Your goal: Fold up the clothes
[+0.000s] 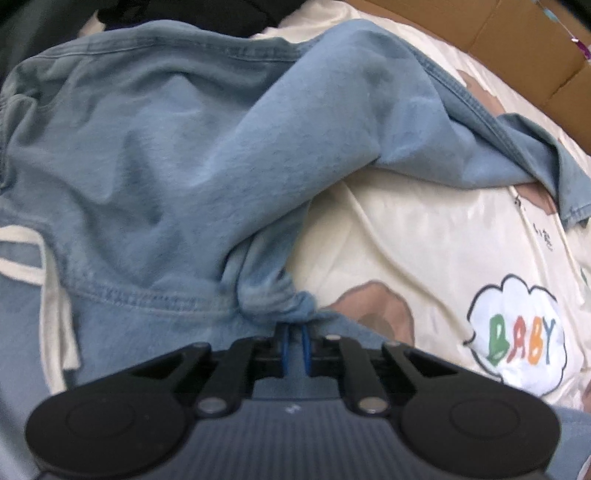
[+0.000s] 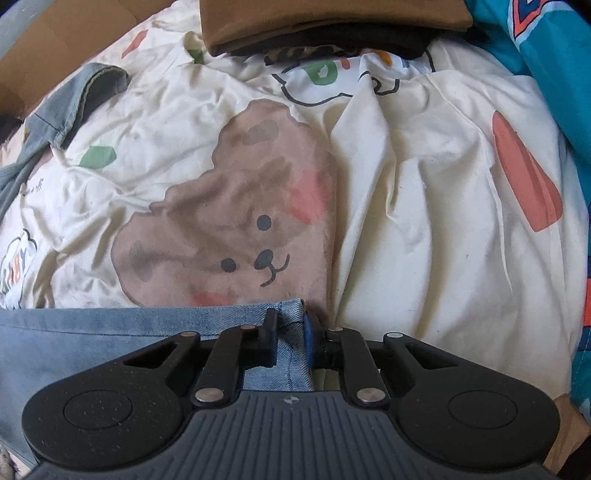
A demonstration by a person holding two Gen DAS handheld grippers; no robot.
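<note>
Denim garment [image 1: 166, 147], light blue and rumpled, lies ahead of the left tool [image 1: 295, 334] on a cream bedsheet [image 1: 424, 240] printed with brown bears. A bunched fold of the denim is pinched between the left tool's two blue-padded fingers, which stand nearly together with the cloth gathered just beyond their tips. One leg or sleeve of the garment runs ahead and to the right of this tool, ending in a stitched hem far right. A white cloud print with the coloured letters "BABY" [image 1: 517, 339] sits on the sheet to the tool's right. Brown cardboard [image 1: 517, 44] shows beyond the sheet at far upper right.

The right tool [image 2: 290, 332] is clamped on a hemmed corner of the same light blue denim [image 2: 110, 332], the cloth filling the gap between its fingers and spreading to the tool's left. Directly ahead of this tool the sheet shows a brown bear face [image 2: 236, 221] with pink cheeks. Farther ahead lies a folded stack with a brown cloth [image 2: 332, 26] on top of a dark layer. A teal patterned fabric [image 2: 554, 55] lies along the right edge. A grey-blue denim end [image 2: 74, 99] rests far ahead to the left.
</note>
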